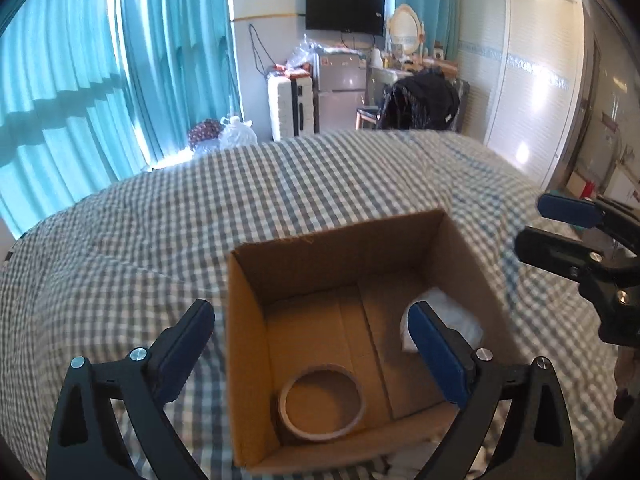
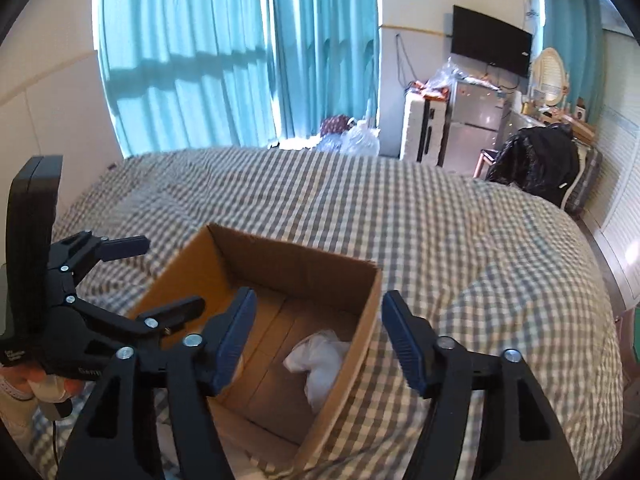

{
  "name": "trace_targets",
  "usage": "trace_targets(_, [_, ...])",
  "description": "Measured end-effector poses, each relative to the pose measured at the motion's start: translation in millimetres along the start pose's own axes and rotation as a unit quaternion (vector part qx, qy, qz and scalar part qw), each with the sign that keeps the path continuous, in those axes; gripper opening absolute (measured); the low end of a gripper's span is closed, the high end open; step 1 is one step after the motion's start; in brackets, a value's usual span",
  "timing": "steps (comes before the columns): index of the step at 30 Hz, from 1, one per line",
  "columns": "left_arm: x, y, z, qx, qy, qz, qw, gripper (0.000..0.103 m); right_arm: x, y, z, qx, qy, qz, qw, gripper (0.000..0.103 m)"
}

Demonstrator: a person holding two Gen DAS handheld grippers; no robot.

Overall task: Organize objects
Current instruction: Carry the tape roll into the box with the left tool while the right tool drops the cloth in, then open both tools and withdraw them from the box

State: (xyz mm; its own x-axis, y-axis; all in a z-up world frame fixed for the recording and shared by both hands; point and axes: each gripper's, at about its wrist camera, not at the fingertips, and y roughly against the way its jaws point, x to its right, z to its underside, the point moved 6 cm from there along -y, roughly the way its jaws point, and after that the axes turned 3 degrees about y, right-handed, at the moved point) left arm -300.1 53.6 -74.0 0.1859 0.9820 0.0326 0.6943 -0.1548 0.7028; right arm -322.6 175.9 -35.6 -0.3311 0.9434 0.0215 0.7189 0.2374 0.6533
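Two things sit in the open cardboard box [image 1: 256, 344] on the checkered bed [image 1: 120, 240], a tape roll [image 1: 322, 402] and crumpled white bag [image 1: 448, 312], both the left gripper [image 1: 316, 344] and right gripper [image 2: 320, 340] wide open and empty, plenty of bed around.

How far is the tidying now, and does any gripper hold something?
Done: a tape roll and a crumpled white bag lie inside the cardboard box on the checked bedcover. In hand: nothing; the left gripper and the right gripper both stand open and empty. No other loose items show on the bed.
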Motion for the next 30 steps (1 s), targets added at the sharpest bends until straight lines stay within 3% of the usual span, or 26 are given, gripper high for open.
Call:
trace_targets(7, [-10.7,88.4,-19.7,0.052,0.020,-0.014,0.9983,0.103,-2.7,101.0,-27.5,0.054,-0.006,0.033,0.998,0.092])
trace_targets(15, [-6.0,187.1,-11.4,0.087,0.006,-0.044,0.9952,0.103,-36.0,205.9,-45.1,0.117,0.023,0.047,0.992,0.097])
trace_targets(23, [-11.5,235.4,26.9,0.097,0.024,-0.061,0.9931,0.103,-72.4,241.6,-12.9,0.102,0.063,0.040,0.992,0.097])
trace_targets(30, [-12.6,221.0,91.9,0.065,0.036,-0.085,0.9936,0.103,-92.4,225.8,51.6,0.065,0.082,0.024,0.994,0.097])
